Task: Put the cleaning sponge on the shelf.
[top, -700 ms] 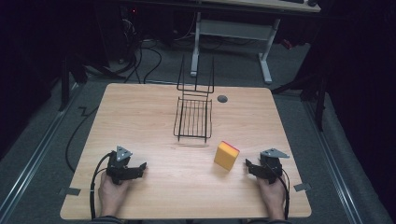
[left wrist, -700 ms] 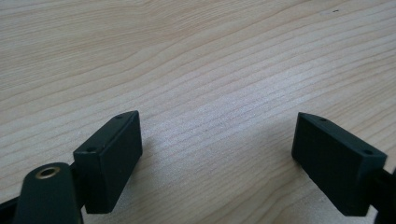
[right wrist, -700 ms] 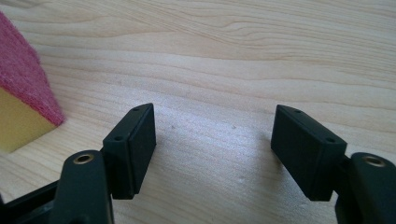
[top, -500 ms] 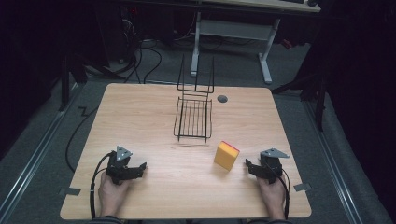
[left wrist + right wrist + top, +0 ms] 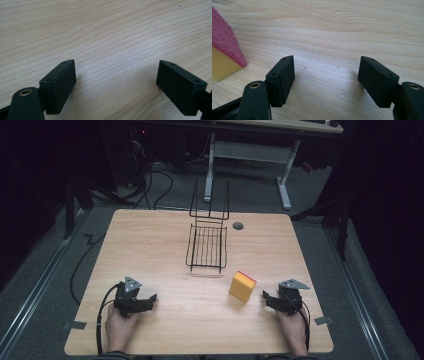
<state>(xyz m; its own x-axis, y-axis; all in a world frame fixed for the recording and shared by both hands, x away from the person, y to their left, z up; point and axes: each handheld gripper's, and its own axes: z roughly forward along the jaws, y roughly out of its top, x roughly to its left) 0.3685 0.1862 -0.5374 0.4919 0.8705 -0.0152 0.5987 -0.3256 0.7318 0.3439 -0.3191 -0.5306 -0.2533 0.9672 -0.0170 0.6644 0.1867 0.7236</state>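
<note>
A yellow sponge (image 5: 242, 287) with a red scouring face lies on the wooden table (image 5: 150, 245), right of centre near the front. Its red edge shows at the left of the right gripper view as the sponge (image 5: 223, 55). My right gripper (image 5: 266, 298) rests on the table just right of the sponge, open, with bare wood between its jaws (image 5: 325, 75). My left gripper (image 5: 150, 299) rests at the front left, also open over bare wood (image 5: 116, 80). A black wire rack (image 5: 207, 246) stands at the table's middle back.
A round grommet hole (image 5: 238, 225) sits in the table behind the rack. Cables trail from each gripper over the front edge. Beyond the table stand a desk frame (image 5: 250, 150) and floor cables (image 5: 160, 175).
</note>
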